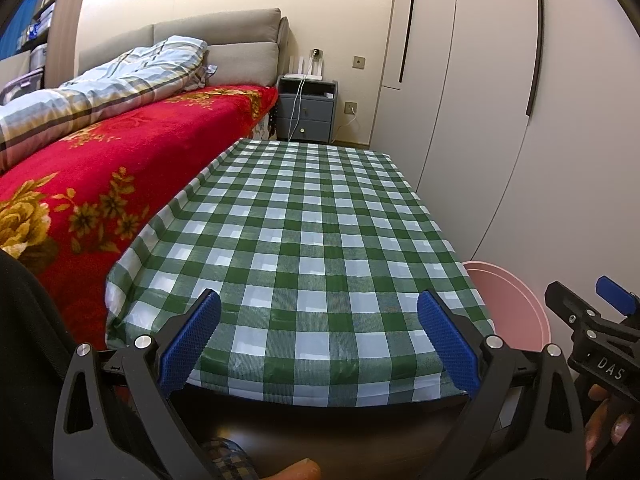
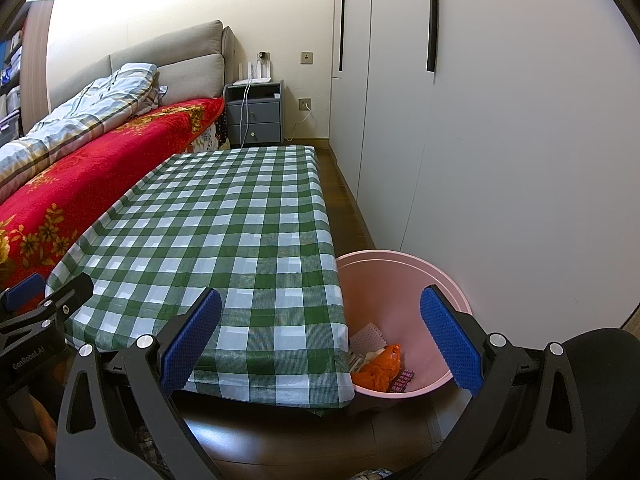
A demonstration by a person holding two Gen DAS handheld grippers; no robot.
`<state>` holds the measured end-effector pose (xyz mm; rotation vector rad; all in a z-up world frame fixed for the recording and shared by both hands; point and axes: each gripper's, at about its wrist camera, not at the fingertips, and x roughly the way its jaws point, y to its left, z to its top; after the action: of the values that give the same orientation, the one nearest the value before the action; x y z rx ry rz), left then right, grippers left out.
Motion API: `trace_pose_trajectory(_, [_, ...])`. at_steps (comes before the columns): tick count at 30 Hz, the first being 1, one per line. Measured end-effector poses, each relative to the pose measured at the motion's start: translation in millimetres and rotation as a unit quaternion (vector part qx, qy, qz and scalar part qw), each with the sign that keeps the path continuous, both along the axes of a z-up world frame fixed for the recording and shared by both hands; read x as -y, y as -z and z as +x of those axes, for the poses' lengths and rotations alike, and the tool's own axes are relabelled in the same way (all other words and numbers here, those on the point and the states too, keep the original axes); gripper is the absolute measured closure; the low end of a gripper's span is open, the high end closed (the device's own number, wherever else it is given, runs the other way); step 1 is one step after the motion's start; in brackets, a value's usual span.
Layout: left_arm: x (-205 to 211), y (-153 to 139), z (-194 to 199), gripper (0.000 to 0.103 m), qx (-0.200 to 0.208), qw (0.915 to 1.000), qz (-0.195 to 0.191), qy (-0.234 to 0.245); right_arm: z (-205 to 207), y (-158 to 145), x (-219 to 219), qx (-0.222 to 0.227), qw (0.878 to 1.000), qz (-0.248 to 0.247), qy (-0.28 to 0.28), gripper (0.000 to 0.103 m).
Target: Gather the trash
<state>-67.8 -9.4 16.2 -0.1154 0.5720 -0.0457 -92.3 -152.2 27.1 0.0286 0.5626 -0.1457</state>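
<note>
A pink bin (image 2: 400, 264) stands on the floor at the table's near right corner; its rim also shows in the left wrist view (image 1: 516, 292). Inside lie an orange plastic bag (image 2: 378, 370), a white foam mesh piece (image 2: 366, 338) and a small pink-purple packet (image 2: 402, 380). The table with the green-and-white checked cloth (image 1: 304, 240) (image 2: 224, 232) has nothing on top. My left gripper (image 1: 318, 338) is open and empty at the table's near edge. My right gripper (image 2: 320, 338) is open and empty, over the table's near right corner and the bin.
A bed with a red floral blanket (image 1: 100, 168) and a striped quilt (image 1: 104, 88) runs along the table's left side. A grey nightstand (image 1: 306, 110) with cables stands at the far end. White wardrobe doors (image 2: 500, 140) line the right. The floor is dark wood (image 2: 288, 440).
</note>
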Motion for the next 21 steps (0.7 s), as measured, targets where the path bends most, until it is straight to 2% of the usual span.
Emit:
trace_pose_trajectory(4, [-2, -5, 1, 0.008, 0.003, 1.0000, 0.000, -0.001, 0, -1, 0, 0.002, 1.000, 0.003, 0.002, 0.005])
trace_pose_trajectory(7, [-10, -25, 6, 0.008, 0.017, 0.9996, 0.006, -0.019, 0, 0, 3, 0.003, 1.000, 0.004, 0.007, 0.005])
trace_pose_trajectory(12, [-33, -91, 38, 0.008, 0.075, 0.9957, 0.011, -0.054, 12, -8, 5, -0.002, 1.000, 0.012, 0.005, 0.005])
trace_pose_trajectory(17, [-53, -165, 93, 0.008, 0.136, 0.9896, 0.019, -0.043, 39, -18, -3, -0.019, 0.998, 0.049, -0.023, 0.005])
trace_pose_trajectory(19, [-60, -184, 112, 0.008, 0.158, 0.9862, 0.028, -0.040, 55, -20, -11, -0.028, 0.997, 0.059, -0.035, 0.005])
trace_pose_trajectory(21, [-68, -190, 123, 0.008, 0.179, 0.9821, 0.037, -0.047, 72, -19, -24, -0.037, 0.997, 0.059, -0.045, 0.005])
